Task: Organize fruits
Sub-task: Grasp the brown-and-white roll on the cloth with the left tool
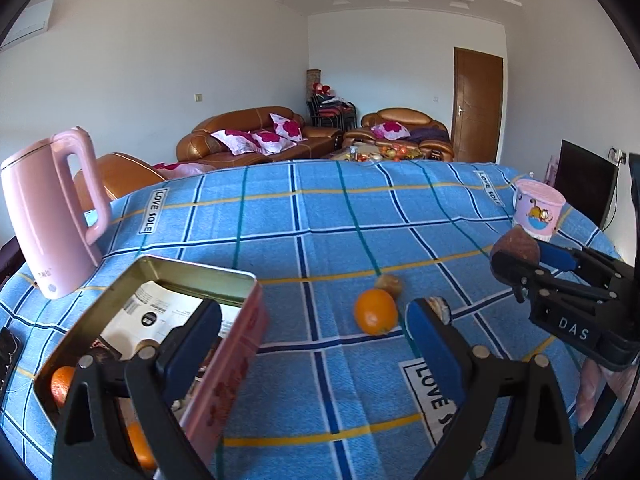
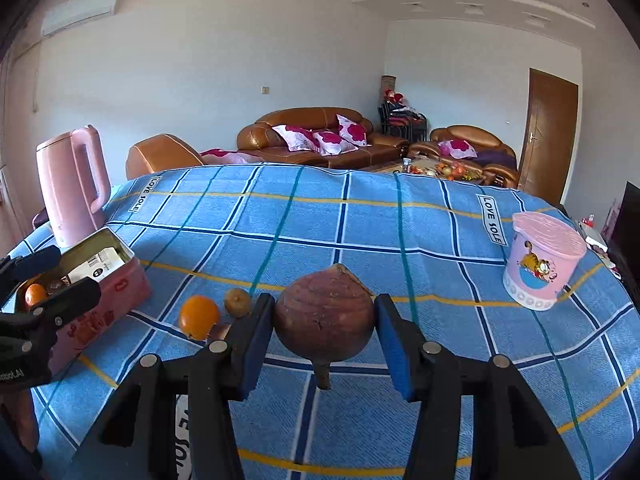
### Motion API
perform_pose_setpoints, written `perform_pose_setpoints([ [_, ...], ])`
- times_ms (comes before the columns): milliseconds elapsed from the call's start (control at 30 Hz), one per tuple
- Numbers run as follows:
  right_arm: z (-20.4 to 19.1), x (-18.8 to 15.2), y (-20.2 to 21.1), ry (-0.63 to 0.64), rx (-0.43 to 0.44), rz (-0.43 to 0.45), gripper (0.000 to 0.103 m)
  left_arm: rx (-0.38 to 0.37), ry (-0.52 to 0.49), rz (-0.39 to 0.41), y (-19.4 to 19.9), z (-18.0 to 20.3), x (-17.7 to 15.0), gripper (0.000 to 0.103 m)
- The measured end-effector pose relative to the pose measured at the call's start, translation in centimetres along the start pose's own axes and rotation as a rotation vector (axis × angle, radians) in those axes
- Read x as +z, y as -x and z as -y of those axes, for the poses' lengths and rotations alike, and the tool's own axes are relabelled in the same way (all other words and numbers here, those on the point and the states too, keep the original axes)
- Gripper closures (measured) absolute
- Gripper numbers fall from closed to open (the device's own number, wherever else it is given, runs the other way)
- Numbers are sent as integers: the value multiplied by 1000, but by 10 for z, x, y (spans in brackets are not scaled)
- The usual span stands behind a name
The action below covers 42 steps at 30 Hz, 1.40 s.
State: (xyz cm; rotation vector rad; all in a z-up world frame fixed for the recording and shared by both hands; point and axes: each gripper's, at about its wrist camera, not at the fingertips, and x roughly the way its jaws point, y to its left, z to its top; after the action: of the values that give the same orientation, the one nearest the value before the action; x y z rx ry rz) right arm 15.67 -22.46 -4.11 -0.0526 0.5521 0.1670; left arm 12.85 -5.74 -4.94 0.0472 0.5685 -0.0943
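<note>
Right wrist: tongs (image 2: 324, 320) tilted down

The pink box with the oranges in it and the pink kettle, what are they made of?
The pink box looks like thin metal, a tin: its inner wall shines gold and its rim is rolled. The pink kettle looks like smooth plastic with a soft matte sheen and a moulded handle, though painted metal can't be ruled out.

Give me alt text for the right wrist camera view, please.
The right claw grips a round reddish-brown fruit above a blue checked tablecloth. To its left lie an orange and a small brownish fruit near a pink tin; a pink kettle stands behind and a pink cup at right.
</note>
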Motion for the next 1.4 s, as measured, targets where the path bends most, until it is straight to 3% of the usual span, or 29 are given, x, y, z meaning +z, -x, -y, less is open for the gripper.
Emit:
perform_pose_setpoints([
  [233,12,-4,0,-37,8,1,50,-28,-29,-35,-10,26,-2,18],
  [400,22,-6,1,-45,-4,-11,50,-74,-51,-55,-16,49,-2,36],
  [567,34,-7,1,-77,-10,-17,50,-95,-69,-72,-22,65,0,39],
  [800,31,-6,5,-62,-24,3,50,-104,-75,-174,-45,77,2,60],
  [1033,36,-6,2,-80,1,-17,50,-111,-113,-217,-54,88,1,65],
  [1167,35,-6,-3,-74,23,-41,50,-113,-113,-205,-52,87,1,66],
  [1400,34,-6,5,-74,18,-3,50,-121,-76,-151,-40,78,3,66],
])
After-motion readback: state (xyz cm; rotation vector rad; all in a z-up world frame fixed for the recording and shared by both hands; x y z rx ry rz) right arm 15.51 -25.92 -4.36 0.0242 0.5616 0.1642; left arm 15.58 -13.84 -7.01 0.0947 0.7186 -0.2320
